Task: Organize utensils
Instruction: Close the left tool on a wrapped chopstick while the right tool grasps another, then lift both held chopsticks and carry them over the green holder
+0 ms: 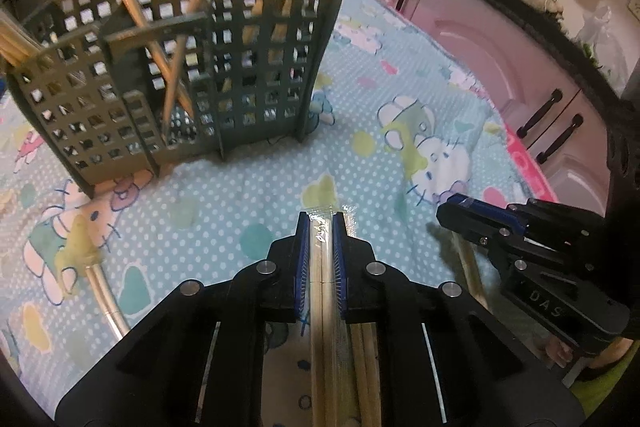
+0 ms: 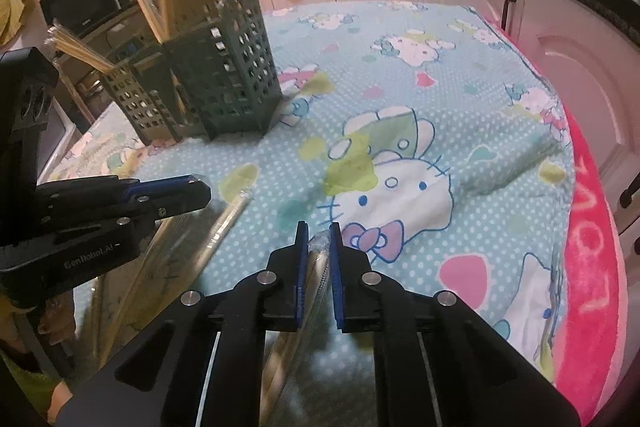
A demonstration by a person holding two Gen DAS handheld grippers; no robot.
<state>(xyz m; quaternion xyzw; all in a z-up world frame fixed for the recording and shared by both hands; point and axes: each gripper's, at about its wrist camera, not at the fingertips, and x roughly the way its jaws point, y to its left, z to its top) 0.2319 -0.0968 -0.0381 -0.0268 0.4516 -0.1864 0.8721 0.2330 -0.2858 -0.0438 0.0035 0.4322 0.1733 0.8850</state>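
Left claw point(image 1: 321, 223) clamped on wrapped chopsticks point(image 1: 322, 267), right claw point(image 2: 319, 233) likewise on wrapped utensil point(image 2: 318, 259).

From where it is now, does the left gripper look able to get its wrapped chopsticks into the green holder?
Probably yes. The left gripper is shut on the wrapped chopsticks, and only open cloth lies between it and the green holder. The holder's compartments already hold sticks, though gaps remain.

Cartoon-print cloth point(image 2: 460, 75) covers the surface w/ green slotted caddy point(image 2: 224, 67) & wrapped chopsticks point(image 2: 224, 223) on it.
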